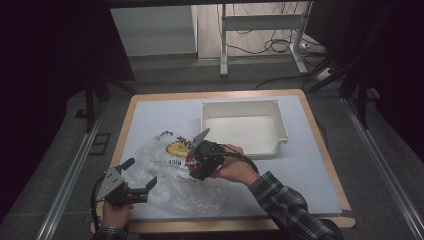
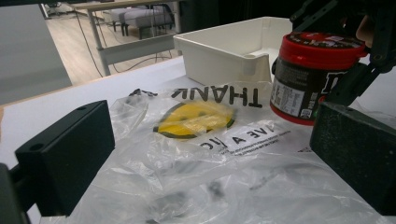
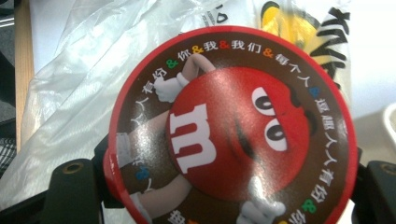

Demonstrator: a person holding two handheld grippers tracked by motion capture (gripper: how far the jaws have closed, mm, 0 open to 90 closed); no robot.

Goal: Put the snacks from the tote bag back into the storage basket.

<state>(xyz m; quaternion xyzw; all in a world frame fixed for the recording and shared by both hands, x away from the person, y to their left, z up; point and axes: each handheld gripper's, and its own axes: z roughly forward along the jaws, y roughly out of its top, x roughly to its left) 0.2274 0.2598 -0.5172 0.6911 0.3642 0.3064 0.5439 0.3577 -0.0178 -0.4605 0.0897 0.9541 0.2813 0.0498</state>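
Note:
A dark candy tub with a red lid (image 2: 312,77) is gripped from both sides by my right gripper (image 1: 205,152), which is shut on it. In the right gripper view the lid (image 3: 233,130) shows a red cartoon figure, and it sits between the two black jaws. The tub is at the right edge of a crumpled clear plastic bag (image 1: 170,172) with a yellow smiley print (image 2: 194,119); I cannot tell whether it touches the bag. My left gripper (image 1: 142,173) is open at the bag's near left side, with its jaws spread wide over the plastic (image 2: 210,154).
An empty white bin (image 1: 245,127) stands on the white table top (image 1: 310,170) just beyond the tub, and appears as the bin (image 2: 224,49) behind the bag. The table's wooden edge (image 1: 235,224) runs along the front. A metal frame stands on the floor beyond.

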